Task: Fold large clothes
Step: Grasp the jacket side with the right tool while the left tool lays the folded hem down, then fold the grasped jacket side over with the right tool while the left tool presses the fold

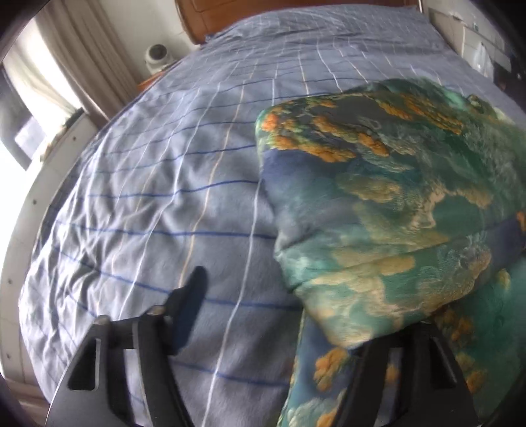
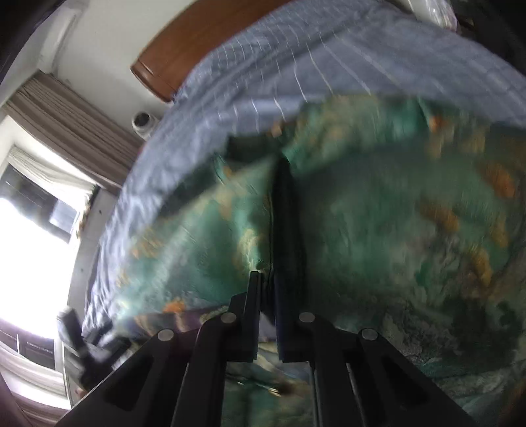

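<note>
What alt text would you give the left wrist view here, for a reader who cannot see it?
A green patterned garment with orange patches lies bunched on a bed covered by a blue checked sheet; it drapes over the right finger of the open left gripper. The left finger hangs bare above the sheet. A wooden headboard and a curtained window lie beyond.

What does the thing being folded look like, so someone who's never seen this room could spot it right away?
Start at the bed with the pale blue checked sheet and wooden headboard. Lying on the sheet is a bulky folded fabric piece. It stands out by its dark green and navy print with orange and tan floral patches, unlike the plain gridded bedding around it.
</note>
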A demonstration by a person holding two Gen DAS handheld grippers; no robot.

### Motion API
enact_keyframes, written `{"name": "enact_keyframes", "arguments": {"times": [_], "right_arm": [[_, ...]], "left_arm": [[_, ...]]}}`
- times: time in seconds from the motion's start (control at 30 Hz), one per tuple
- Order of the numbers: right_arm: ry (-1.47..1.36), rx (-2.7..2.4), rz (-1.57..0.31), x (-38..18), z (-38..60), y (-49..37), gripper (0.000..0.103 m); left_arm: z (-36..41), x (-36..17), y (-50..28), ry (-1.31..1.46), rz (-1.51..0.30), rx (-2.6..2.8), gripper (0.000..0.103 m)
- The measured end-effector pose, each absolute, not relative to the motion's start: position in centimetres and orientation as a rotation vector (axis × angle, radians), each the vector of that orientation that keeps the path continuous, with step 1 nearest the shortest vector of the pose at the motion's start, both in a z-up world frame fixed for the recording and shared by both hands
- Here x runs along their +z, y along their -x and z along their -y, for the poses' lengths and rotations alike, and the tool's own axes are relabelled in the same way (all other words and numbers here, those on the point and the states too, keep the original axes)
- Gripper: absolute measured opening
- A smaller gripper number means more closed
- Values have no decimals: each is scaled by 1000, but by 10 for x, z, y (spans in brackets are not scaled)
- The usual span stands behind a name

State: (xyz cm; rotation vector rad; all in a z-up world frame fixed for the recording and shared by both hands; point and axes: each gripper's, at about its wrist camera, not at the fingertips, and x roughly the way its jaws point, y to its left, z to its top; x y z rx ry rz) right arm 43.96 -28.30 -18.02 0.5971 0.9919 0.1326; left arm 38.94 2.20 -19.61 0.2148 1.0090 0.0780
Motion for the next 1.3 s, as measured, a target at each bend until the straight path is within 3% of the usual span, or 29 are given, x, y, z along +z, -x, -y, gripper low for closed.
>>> {"name": "enact_keyframes", "arguments": {"times": [0.07,0.2,0.4,0.53,0.67,0.7,0.73,0.93,1.07,1.23,1.27,1.3], "right_arm": [[-615,156,-1006,-189,290,-437,9],[-602,171,-992,-172,303,-432,40],[-481,232,-894,-117,303,-406,41],[-450,230,-980,-122,286,-419,47],[-502,292,-1125,-166,266,-438,45],[-489,289,-1138,-173,263,-440,13],[-454,268,-1139,-174,262,-441,9],[-332,132,-901,-112,285,-410,9],[-280,77,-1065,-161,288,-418,9],[-298,71,-1052,-175,283,-414,10],[-300,69,-1051,-175,281,-413,10],[-295,68,-1050,-176,279,-414,10]], "left_arm": [[-29,-188,-378,-192,-1011,34,84],[-32,-167,-345,-227,-1029,-33,86],[-25,-142,-308,-324,-946,-73,94],[-27,-154,-314,-265,-961,-73,95],[-26,-175,-317,-150,-1011,-91,94],[-25,-179,-316,-142,-1016,-94,94],[-23,-182,-314,-143,-1017,-92,94],[-17,-179,-299,-163,-982,-109,93],[-13,-142,-298,-79,-872,-157,92],[5,-119,-345,-70,-845,-135,93],[8,-126,-356,-96,-879,-107,92],[12,-142,-373,-143,-948,-43,80]]}}
